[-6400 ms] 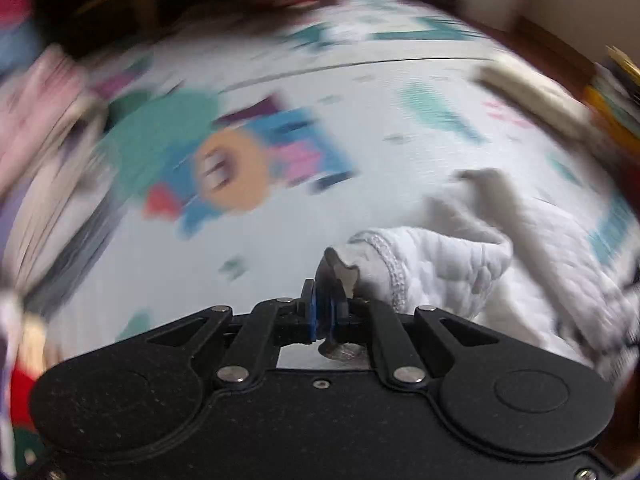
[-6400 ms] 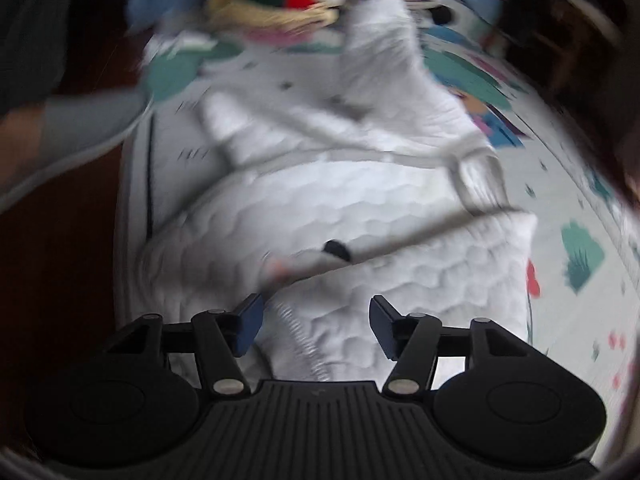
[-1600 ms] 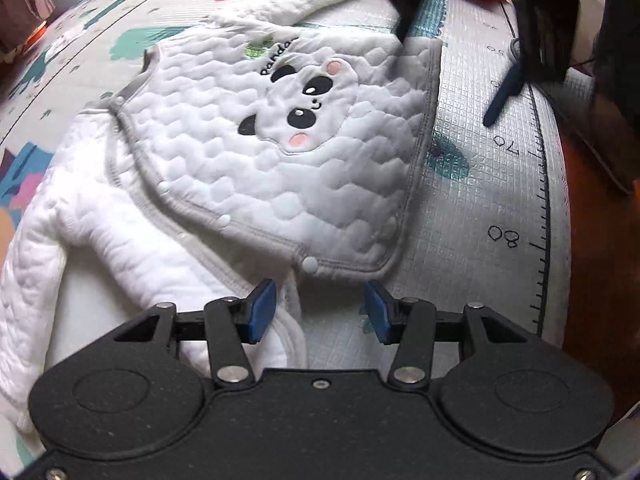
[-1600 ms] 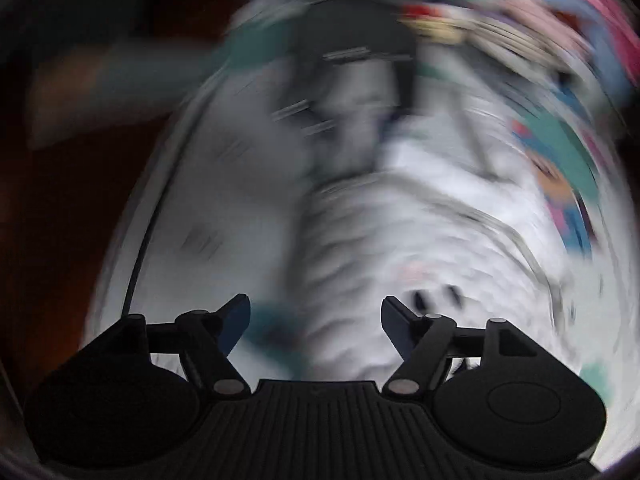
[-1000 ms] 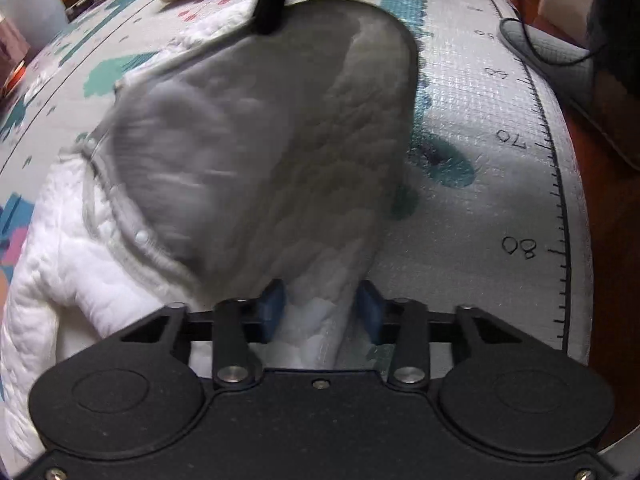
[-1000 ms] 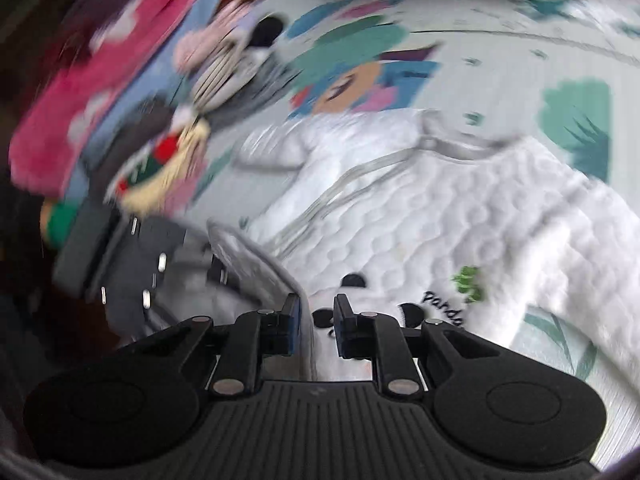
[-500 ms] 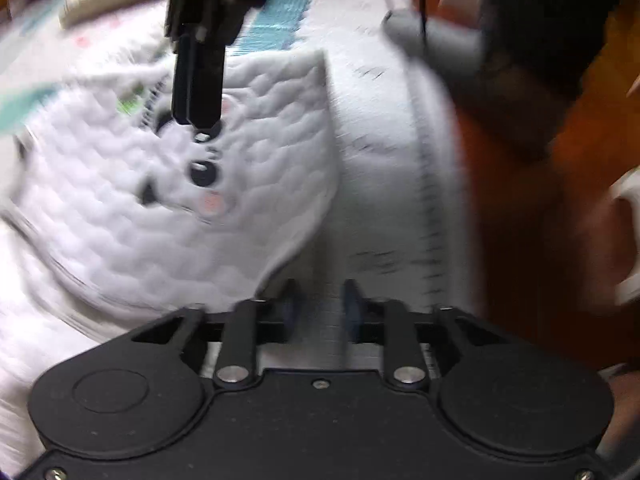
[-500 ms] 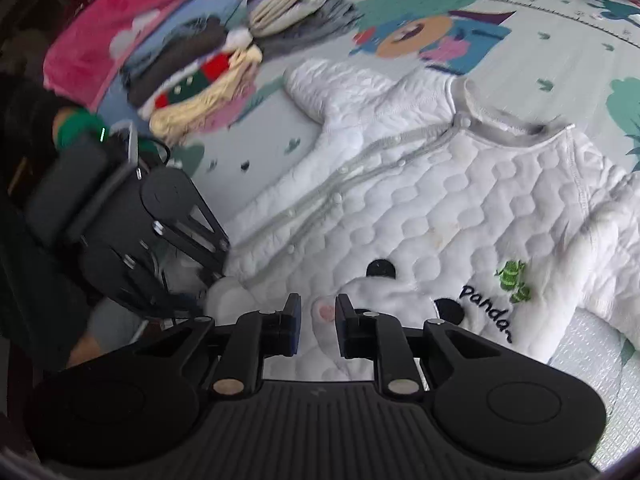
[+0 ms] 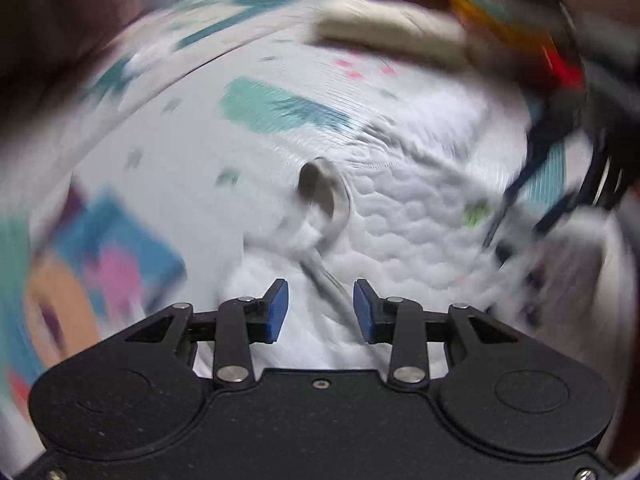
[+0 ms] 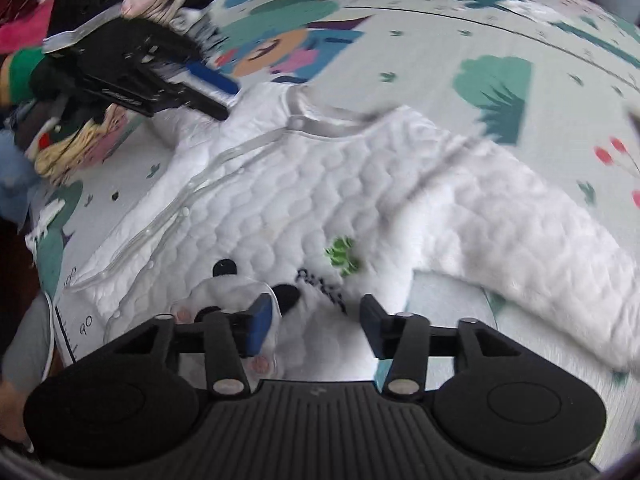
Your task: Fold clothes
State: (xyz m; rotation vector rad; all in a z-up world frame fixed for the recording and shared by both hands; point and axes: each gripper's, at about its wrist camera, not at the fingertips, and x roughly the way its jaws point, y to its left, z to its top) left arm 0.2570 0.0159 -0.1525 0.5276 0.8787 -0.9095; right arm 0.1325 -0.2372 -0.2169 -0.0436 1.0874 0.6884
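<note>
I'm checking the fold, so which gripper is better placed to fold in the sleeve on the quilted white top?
Probably left: the left gripper hovers over the near sleeve; the right gripper is opening at the hem.

Cartoon-printed play mat, dark wood floor at its edge

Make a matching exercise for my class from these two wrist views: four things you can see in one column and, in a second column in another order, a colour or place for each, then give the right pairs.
Things
1. quilted baby top
2. gripper pads
3. small embroidered leaf patch
4. pile of clothes

Colour or place
A. green
B. blue
C. white, spread flat on the play mat
D. at the left edge of the right wrist view, beside the top

Pairs: 1-C, 2-B, 3-A, 4-D
</note>
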